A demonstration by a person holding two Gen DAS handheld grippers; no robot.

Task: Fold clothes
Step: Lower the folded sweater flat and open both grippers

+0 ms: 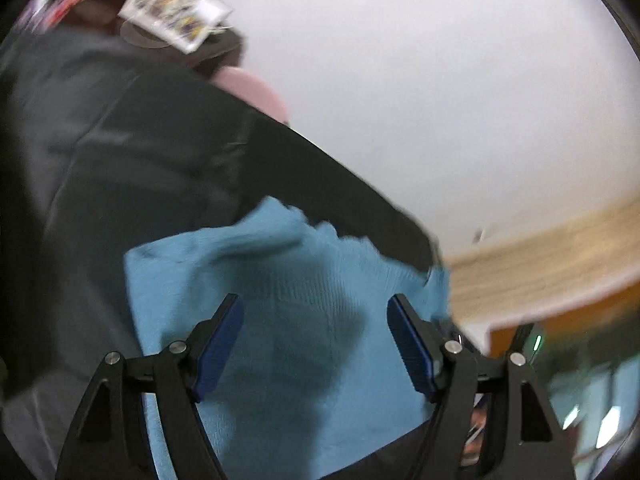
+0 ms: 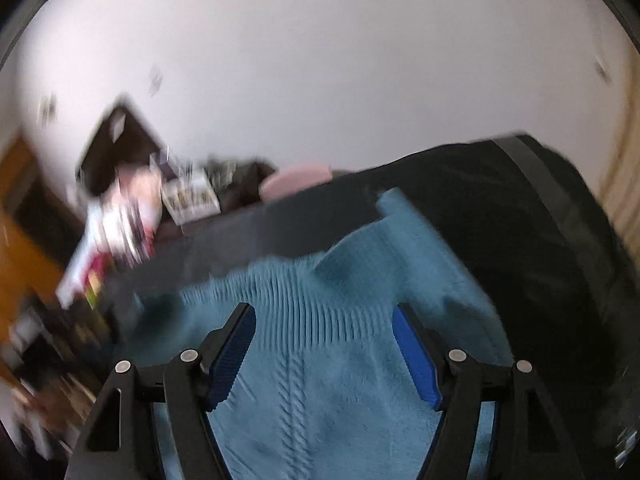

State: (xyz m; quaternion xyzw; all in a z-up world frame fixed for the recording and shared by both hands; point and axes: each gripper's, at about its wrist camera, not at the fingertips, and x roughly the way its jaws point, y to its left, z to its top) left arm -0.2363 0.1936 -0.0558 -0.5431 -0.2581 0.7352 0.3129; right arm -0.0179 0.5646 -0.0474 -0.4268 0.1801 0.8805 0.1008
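Both frames are smeared with blur; the left gripper (image 1: 316, 312) hangs with its jaws spread wide, blue pads (image 1: 218, 344) well apart and nothing between them but the view of the blue sweater (image 1: 280, 280) below; the knit spreads out under and ahead of the tool, its rumpled far edge lying on a dark cover (image 1: 120, 152); whether the pads touch the fabric, the blur will not say. Over on the other side, the right gripper (image 2: 324, 320) is just as wide open, gripping nothing; the sweater (image 2: 320, 380) fills the space beneath it, a ribbed band crossing between the fingertips and a cable stitch running toward the camera; one corner of the knit reaches up and to the right onto the dark cover (image 2: 520, 208). Beyond the cover sit a pink cushion (image 2: 296, 180) and a jumble of printed packets (image 2: 192, 196) near a white wall (image 2: 320, 60).
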